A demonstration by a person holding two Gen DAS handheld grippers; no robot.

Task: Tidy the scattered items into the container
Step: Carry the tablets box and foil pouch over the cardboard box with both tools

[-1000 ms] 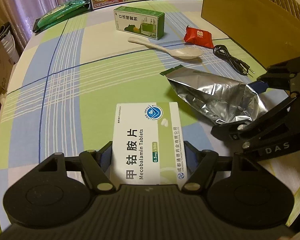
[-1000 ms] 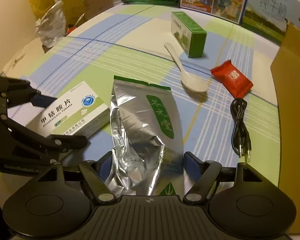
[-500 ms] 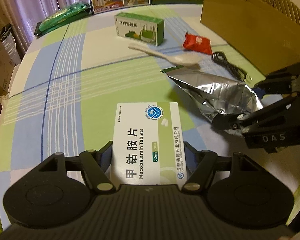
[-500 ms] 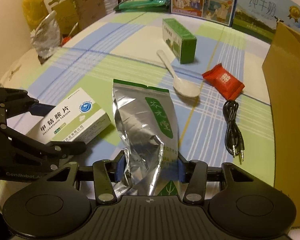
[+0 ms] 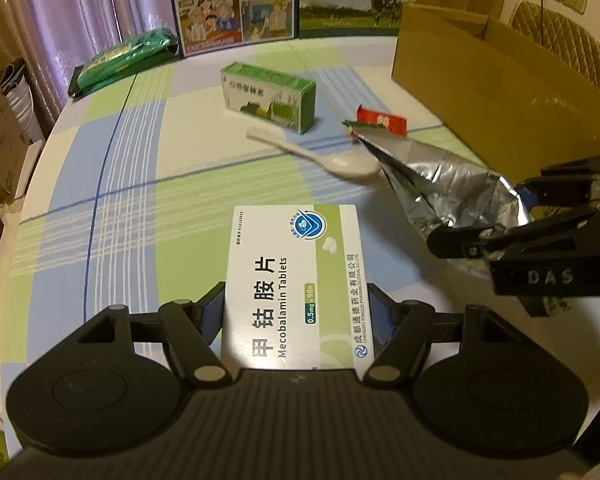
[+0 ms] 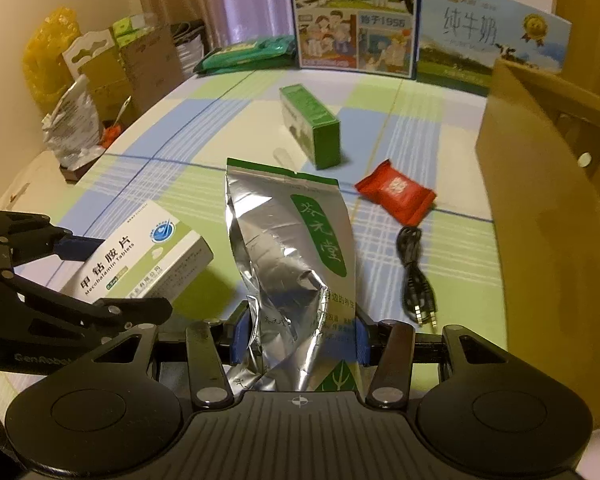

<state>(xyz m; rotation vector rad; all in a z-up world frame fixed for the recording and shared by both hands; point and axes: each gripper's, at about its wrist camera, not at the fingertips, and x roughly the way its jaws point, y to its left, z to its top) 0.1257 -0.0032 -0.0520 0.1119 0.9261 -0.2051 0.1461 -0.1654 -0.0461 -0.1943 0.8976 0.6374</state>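
Foil pouch [image 6: 296, 256] and pill box [image 5: 296, 280], each clamped in the right gripper [image 6: 298, 338] and left gripper [image 5: 298, 316], have risen off the table, ready for the cardboard box [image 5: 492, 92] at two o'clock.

Both grippers are matte black plastic with a ribbed housing, two round discs at the near corners, and linkage bars pinned with silver screw heads. The left gripper [image 5: 298, 312] has blue pads [image 5: 211, 322] inside its jaws; white "GenRobot" lettering shows on its side. The right gripper [image 6: 298, 332] has matching blue pads [image 6: 239, 340] and is marked "DAS" in white.
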